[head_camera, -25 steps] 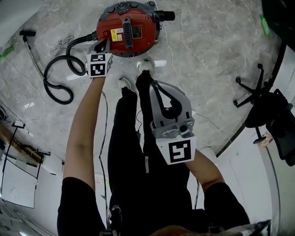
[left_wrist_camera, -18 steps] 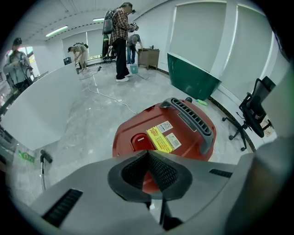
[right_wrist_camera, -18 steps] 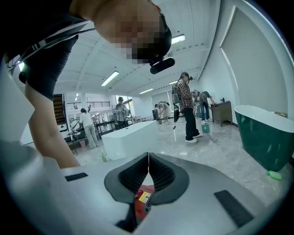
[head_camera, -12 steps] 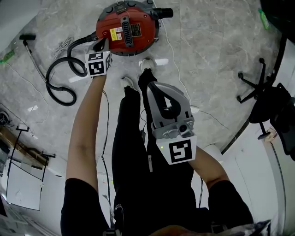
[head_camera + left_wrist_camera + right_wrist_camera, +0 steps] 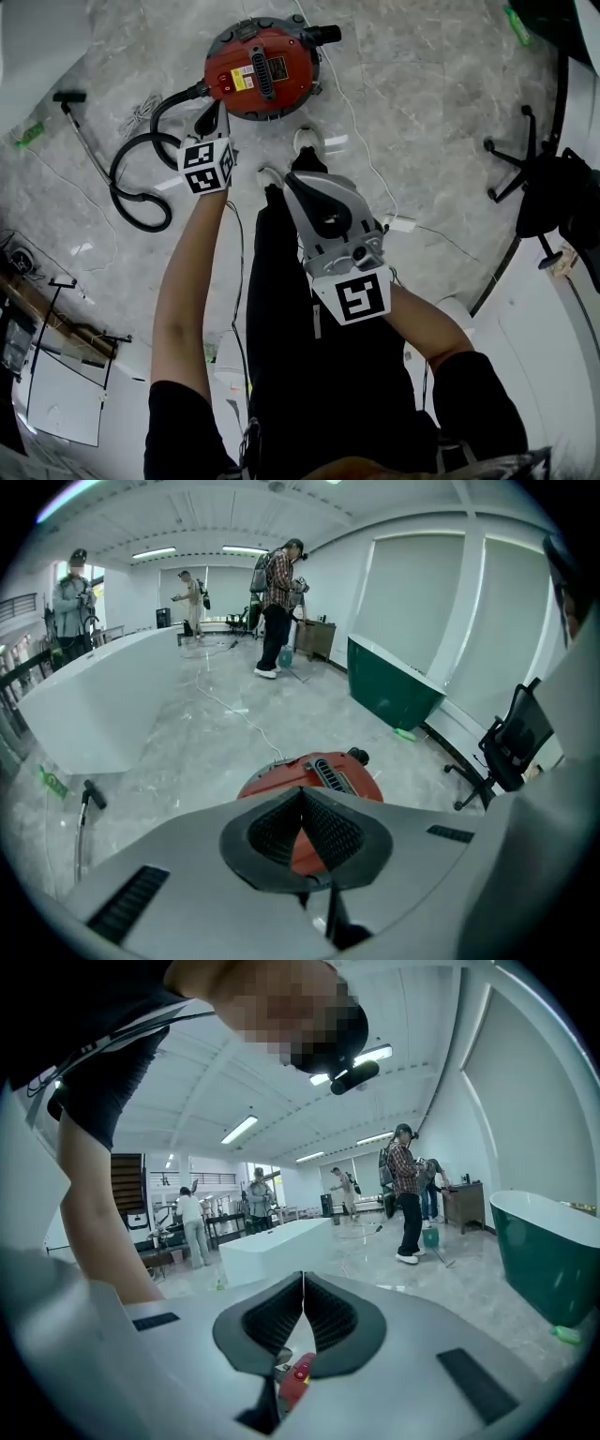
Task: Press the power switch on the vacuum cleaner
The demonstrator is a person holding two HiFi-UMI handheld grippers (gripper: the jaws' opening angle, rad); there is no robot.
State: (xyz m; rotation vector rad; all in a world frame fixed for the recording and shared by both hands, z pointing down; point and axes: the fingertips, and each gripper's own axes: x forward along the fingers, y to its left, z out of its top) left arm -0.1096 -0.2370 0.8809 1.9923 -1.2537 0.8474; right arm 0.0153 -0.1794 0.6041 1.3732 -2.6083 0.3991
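While the left arm stretches straight out and down, the left gripper, its jaws pressed together on nothing, points just short of the near-left rim of the single red vacuum cleaner standing on the floor, beside its one black hose. The right gripper, likewise closed and empty, is held on a bent arm close to the body, well apart from the vacuum cleaner.
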